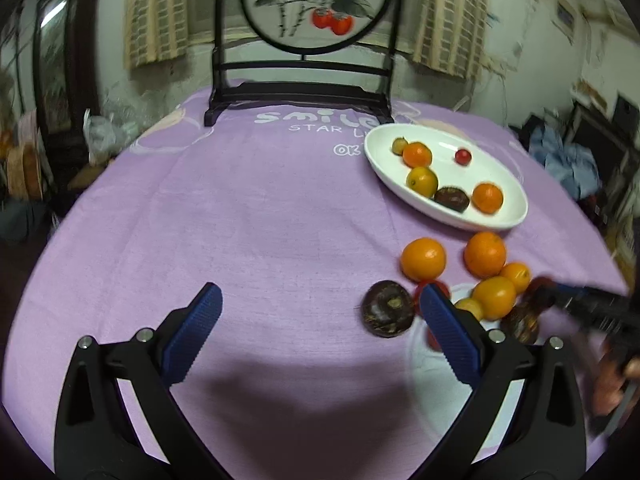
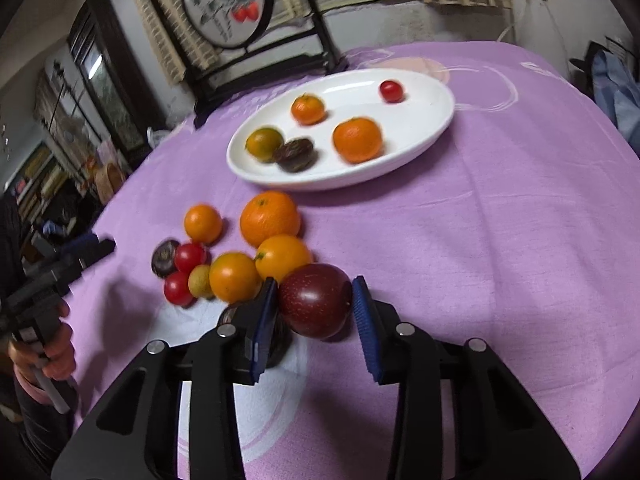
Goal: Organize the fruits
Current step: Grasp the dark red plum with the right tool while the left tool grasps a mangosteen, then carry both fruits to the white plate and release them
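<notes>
The right gripper (image 2: pixel 314 306) has its blue pads on either side of a dark red passion fruit (image 2: pixel 315 305); the left pad touches its skin, the right pad sits at its edge, and whether the grip is firm cannot be told. The fruit rests on the purple tablecloth (image 2: pixel 500 240) at the near end of a loose cluster: two yellow-orange citrus (image 2: pixel 234 276) just to its left and beyond, a big orange (image 2: pixel 270 218) farther back, a smaller one (image 2: pixel 203 224) to the left, then two cherry tomatoes (image 2: pixel 189 257) and a dark wrinkled fruit (image 2: pixel 165 258). Farther off lies a white oval plate (image 2: pixel 420 140) with three citrus, a dark fruit and one tomato. The left gripper (image 1: pixel 320 312) hangs spread wide over bare cloth with nothing between its fingers, a dark round fruit (image 1: pixel 387 308) just inside its right finger.
</notes>
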`<state>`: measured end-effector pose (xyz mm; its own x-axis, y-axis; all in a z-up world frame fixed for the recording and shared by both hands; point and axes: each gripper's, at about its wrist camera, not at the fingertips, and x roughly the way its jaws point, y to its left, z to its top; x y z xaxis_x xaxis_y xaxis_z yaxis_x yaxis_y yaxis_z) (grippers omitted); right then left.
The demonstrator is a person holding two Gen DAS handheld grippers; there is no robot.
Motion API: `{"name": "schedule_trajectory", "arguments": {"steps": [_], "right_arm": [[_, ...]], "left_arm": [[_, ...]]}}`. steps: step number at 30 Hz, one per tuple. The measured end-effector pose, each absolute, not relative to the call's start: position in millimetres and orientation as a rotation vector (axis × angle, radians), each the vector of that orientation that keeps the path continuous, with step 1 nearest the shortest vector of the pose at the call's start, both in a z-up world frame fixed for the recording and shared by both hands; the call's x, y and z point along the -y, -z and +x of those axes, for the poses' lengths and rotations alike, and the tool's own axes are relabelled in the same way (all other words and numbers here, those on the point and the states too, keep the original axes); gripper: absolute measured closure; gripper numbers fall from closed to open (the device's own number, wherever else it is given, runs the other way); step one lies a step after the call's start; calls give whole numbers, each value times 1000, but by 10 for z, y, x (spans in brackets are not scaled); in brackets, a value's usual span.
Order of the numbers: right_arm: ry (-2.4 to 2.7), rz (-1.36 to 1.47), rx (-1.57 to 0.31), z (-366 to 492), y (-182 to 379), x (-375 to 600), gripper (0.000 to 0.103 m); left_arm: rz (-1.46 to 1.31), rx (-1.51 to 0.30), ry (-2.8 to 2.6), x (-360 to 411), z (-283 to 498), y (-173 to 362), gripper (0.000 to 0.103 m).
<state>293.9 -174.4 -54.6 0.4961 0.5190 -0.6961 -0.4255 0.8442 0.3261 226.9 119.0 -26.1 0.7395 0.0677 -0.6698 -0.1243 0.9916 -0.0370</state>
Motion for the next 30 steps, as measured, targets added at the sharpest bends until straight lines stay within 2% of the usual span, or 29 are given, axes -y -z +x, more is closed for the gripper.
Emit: {"name": "schedule_trajectory", "arguments": {"steps": [2,4,6,9,19,26,30], "right_arm": [[-568,161,-874,2946,509,1810,65],[-557,186,-871,2958,488,1857,65],[-549,198,-882,2971,499,1876,65],[-546,202,-895,2985,516,1877,65],[-535,182,-891,2977,499,1875,65],[-532,185,-892,2979,492,1884,65],[-536,179,-893,2974,493,1873,65]], "left_arm": [[24,-736,-51,-1103,2285,301,4],[112,-745,-4,-1015,2299,368,10],[145,-779,49,-955,2342,455,26],[165,-826,101,-904,2428,562,40],[235,-839,207,-730,2575,673,40],[250,-857,226,-695,2634,735,56],[243,-852,224,-713,2617,733,60]]}}
